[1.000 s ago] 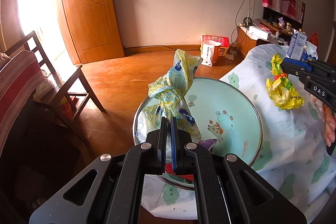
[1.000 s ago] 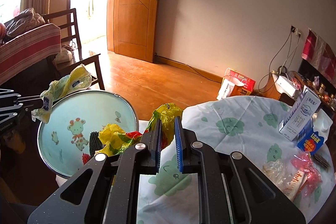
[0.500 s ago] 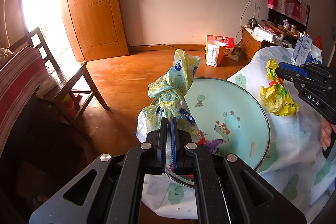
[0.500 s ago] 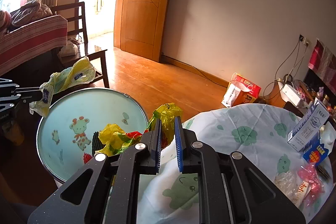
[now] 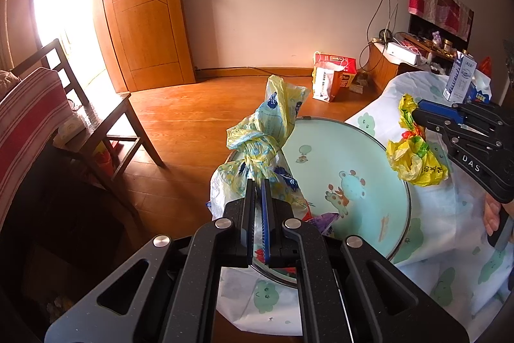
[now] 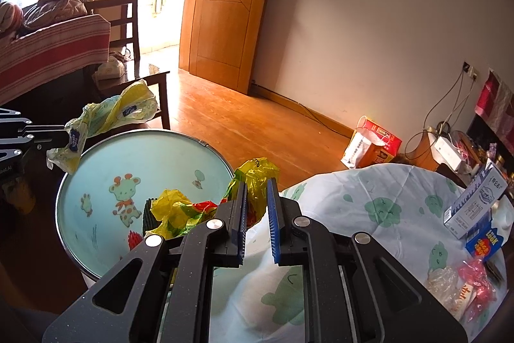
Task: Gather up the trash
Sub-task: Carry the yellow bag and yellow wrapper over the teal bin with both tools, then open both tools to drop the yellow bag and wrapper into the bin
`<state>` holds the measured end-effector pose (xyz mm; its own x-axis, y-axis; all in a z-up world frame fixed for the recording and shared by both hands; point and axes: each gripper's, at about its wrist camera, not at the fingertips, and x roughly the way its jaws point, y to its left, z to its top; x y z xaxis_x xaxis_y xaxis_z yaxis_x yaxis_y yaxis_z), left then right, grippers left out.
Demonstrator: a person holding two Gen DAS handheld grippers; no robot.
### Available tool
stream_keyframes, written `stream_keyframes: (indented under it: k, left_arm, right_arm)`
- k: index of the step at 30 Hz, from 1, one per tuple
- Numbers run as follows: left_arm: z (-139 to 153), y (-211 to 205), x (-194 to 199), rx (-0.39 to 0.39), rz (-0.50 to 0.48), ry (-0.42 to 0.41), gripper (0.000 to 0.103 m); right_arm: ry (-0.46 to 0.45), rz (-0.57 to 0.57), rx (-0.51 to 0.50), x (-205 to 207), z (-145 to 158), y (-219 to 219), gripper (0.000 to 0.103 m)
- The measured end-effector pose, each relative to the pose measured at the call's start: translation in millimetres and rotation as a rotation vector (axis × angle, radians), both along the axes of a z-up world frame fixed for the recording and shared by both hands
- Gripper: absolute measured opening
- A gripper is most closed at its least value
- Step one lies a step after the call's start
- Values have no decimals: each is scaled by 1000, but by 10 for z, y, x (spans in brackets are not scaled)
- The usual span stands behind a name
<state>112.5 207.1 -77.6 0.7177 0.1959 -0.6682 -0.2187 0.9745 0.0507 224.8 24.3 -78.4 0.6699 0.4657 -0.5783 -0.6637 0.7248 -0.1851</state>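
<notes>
Left gripper (image 5: 259, 182) clamped on knotted pale yellow-blue plastic bag (image 5: 263, 137) at round pastel basin's (image 5: 369, 156) far rim, right gripper (image 6: 257, 185) pinching crumpled yellow plastic bag (image 6: 257, 179) over its tableside rim, open wooden floor (image 5: 199, 118) beyond.

Your left gripper (image 5: 258, 182) hides the near rim of the round basin (image 5: 405, 192) and the wrappers lying under its fingers. The knotted pale bag (image 5: 257, 143) covers the basin's far-left edge. Your right gripper's (image 6: 256, 184) handle runs off the picture's edge, so only part of your hand (image 5: 494, 216) shows. Print on the carton (image 6: 475, 201) is too small to read.
</notes>
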Motion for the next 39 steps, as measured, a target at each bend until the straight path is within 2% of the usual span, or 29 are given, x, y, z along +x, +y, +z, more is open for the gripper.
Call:
stream_keyframes:
  k: [39]
  left_arm:
    - [-14,-29,19,-8,-10,3,3]
  right_arm:
    - [-9,13,-12,-40,-8,49,13]
